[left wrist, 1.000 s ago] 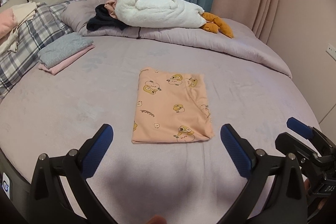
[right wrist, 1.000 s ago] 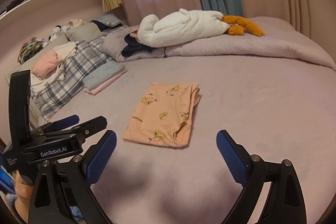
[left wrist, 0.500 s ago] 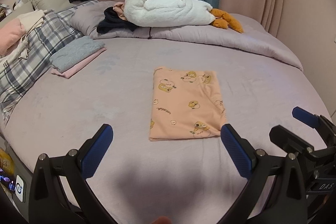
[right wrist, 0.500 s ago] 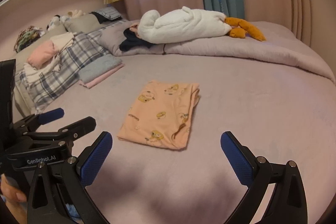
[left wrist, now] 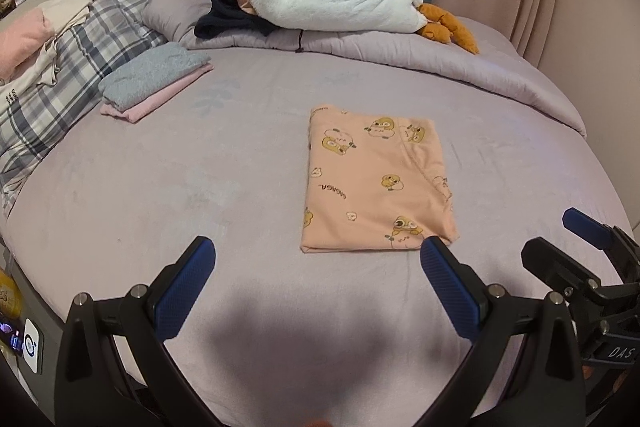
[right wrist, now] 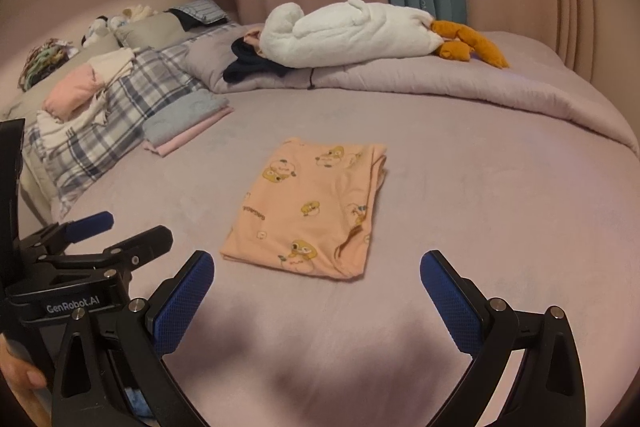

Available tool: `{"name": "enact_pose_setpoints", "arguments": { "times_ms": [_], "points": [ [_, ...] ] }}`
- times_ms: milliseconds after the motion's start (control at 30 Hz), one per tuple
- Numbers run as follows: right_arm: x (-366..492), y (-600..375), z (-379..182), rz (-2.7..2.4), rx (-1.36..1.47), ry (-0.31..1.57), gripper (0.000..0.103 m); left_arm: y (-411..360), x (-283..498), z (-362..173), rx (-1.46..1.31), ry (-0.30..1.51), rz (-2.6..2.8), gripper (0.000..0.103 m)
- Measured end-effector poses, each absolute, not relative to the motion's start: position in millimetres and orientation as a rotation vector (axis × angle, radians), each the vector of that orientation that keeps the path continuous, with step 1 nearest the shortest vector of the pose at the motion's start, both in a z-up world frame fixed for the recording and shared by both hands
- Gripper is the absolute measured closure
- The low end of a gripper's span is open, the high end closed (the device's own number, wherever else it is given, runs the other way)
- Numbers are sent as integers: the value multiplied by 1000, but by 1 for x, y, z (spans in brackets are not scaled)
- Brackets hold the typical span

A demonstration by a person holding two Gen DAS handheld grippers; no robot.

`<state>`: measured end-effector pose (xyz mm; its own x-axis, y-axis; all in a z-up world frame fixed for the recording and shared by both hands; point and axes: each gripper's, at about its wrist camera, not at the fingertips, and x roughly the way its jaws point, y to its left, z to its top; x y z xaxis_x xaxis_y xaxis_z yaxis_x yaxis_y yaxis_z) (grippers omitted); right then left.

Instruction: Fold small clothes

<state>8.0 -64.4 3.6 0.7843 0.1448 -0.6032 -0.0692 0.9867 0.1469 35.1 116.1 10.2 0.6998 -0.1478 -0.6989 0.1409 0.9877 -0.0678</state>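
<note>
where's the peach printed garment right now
The folded peach garment lies flat mid-bed on the lilac sheet, ahead of both open grippers, with the grey-and-pink folded stack off to its left.

"GenRobot.AI" stands in pale letters on the black body of the left gripper [right wrist: 90, 227], seen at the near left of the right wrist view. "DAS" is printed on the black body of the right gripper [left wrist: 560, 243], at the near right edge of the left wrist view. The folded peach garment [left wrist: 376, 183] in the middle of the bed carries a short line of orange letters among its cartoon prints; it looks like "GAGAGA", though it is upside down and too blurred to be sure.
</note>
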Motion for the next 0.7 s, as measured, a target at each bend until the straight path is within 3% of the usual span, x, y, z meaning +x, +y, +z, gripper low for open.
{"name": "enact_pose_setpoints", "arguments": {
  "times_ms": [700],
  "points": [
    [14, -64, 4, 134, 108, 678, 1, 117, 34, 6, 13, 794, -157, 0]
  ]
}}
